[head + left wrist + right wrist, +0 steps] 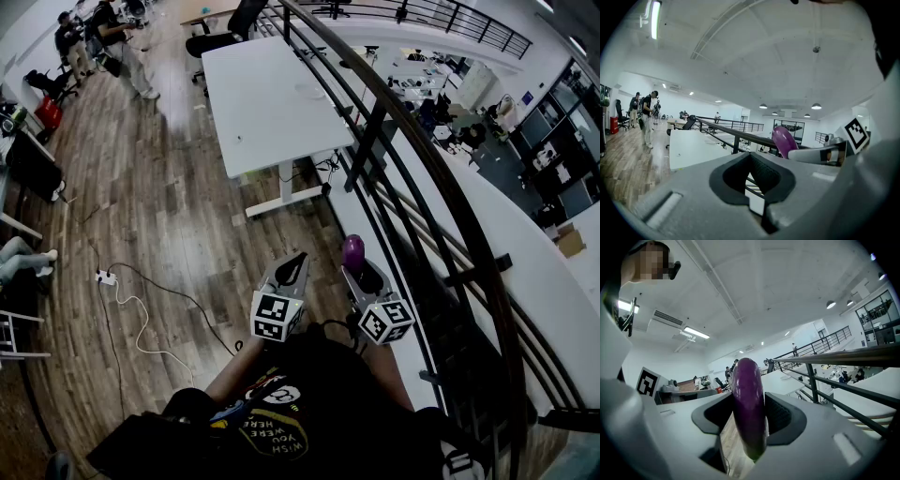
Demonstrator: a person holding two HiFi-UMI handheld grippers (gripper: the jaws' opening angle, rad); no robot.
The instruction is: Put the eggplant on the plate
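Over wooden floor (169, 206), eggplant (748, 399) stands upright, clamped in right claw (750, 418).

You're on an open office mezzanine: white counter (272, 103), office chairs (232, 28), wood floor (159, 216), railing (412, 159) over desks (433, 86) below.

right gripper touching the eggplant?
Touching. Right gripper view shows the eggplant standing between the jaws of the right gripper, both pressed against its sides.
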